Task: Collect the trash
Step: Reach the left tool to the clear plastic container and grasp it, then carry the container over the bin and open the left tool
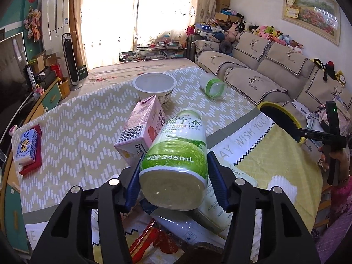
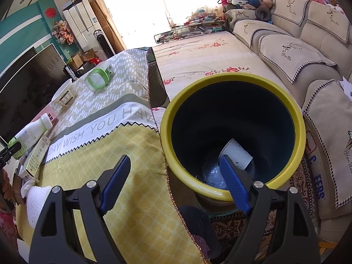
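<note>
The table (image 1: pixel 72 132) is littered. My left gripper (image 1: pixel 175 176) clamps the bottle (image 1: pixel 176 154) above it; my right gripper (image 2: pixel 173 176) hangs open, empty, at the bin (image 2: pixel 233 77). Next, I'd carry the bottle to the bin.

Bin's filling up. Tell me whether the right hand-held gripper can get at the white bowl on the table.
Probably not from here: the right hand-held gripper sits open at the bin, with the bowl far across.

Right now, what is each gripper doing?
Left gripper: closed on the bottle, above the table.
Right gripper: open, empty, at the rim of the bin.
</note>
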Motion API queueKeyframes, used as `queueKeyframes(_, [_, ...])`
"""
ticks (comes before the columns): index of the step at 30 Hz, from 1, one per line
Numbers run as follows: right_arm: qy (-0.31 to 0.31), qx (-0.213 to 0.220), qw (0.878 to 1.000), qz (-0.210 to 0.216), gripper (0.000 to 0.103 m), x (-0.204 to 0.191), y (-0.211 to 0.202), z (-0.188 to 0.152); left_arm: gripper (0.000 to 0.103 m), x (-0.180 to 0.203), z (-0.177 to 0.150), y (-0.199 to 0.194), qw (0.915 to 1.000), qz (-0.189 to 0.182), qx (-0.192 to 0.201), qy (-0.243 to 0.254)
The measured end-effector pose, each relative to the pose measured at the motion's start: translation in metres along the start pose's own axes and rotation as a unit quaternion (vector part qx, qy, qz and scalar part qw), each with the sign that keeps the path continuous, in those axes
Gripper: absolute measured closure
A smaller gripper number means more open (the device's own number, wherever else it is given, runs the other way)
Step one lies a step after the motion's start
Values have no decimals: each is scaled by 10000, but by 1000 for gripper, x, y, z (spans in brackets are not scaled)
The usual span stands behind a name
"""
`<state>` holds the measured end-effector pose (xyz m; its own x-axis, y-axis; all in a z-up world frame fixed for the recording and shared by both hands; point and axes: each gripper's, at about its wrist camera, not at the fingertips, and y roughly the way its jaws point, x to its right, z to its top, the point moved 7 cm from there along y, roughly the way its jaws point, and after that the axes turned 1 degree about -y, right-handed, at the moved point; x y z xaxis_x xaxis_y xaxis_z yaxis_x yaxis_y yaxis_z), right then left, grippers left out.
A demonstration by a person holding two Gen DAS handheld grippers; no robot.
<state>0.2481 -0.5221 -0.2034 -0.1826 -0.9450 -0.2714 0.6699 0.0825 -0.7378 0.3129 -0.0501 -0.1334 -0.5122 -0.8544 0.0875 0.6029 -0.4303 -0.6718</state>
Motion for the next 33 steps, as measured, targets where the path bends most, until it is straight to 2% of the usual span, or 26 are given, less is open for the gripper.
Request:
queueKeyframes(13, [119, 138, 9998, 128, 24, 9, -11, 1, 51, 42, 38, -33, 9987, 298, 376, 198])
queueKeyframes(24, [294, 208, 9992, 168, 24, 26, -17, -1, 52, 58, 68, -35, 9976, 304, 604, 128])
queueKeyframes(33, [405, 258, 9986, 230, 24, 38, -21, -1, 52, 85, 89, -36, 9966, 239, 696, 361])
